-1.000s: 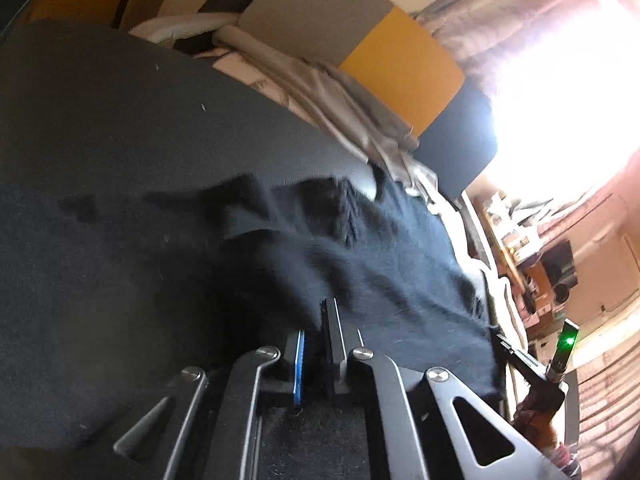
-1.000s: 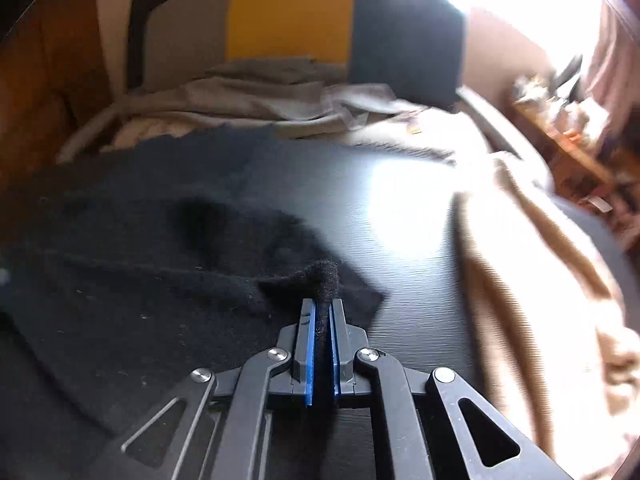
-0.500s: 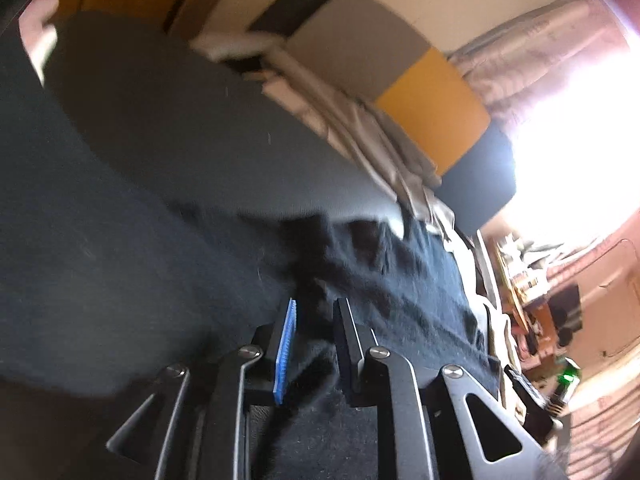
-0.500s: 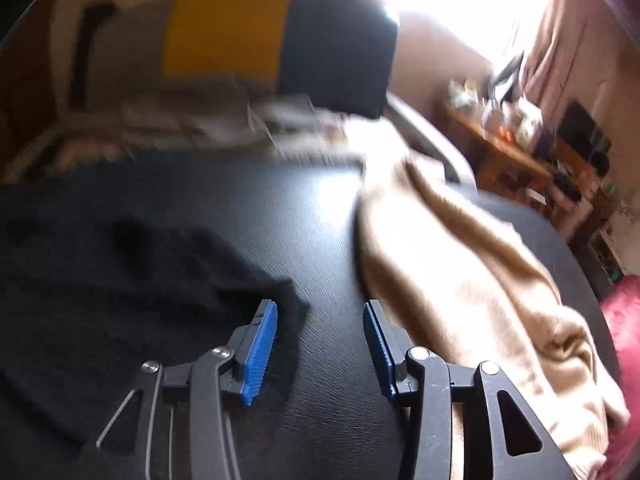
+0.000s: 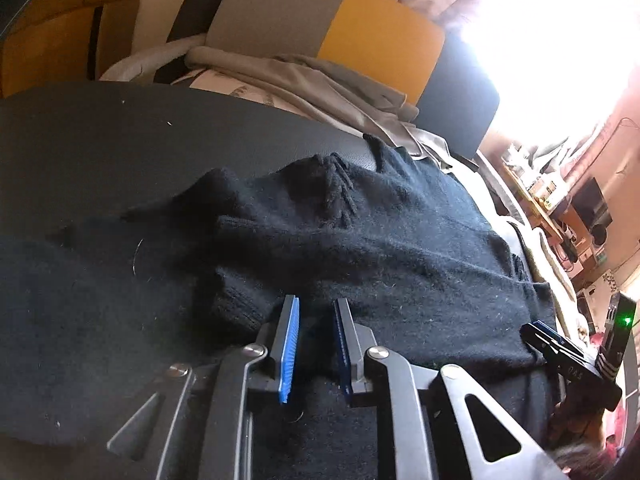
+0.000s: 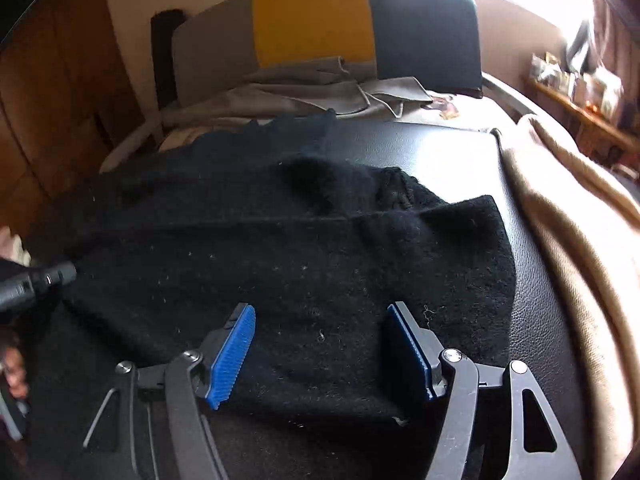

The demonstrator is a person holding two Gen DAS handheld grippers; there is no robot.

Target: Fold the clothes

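Observation:
A black knit sweater (image 5: 380, 248) lies rumpled on the dark table (image 5: 120, 136), one part folded over the rest. It also shows in the right wrist view (image 6: 304, 264). My left gripper (image 5: 316, 312) hovers just above the sweater's near part, jaws a little apart, holding nothing. My right gripper (image 6: 320, 328) is wide open over the sweater's near edge, empty. The right gripper also shows at the right edge of the left wrist view (image 5: 568, 360).
A beige garment (image 6: 576, 240) lies on the table's right side. Grey clothes (image 6: 312, 92) are piled behind the table against a grey, yellow and dark headboard (image 6: 320, 28). A cluttered shelf (image 6: 580, 92) stands far right. Strong window glare at the top right.
Both grippers were shut on the black sweater a second ago. Both have let go and opened, and the sweater now lies folded over itself on the table.

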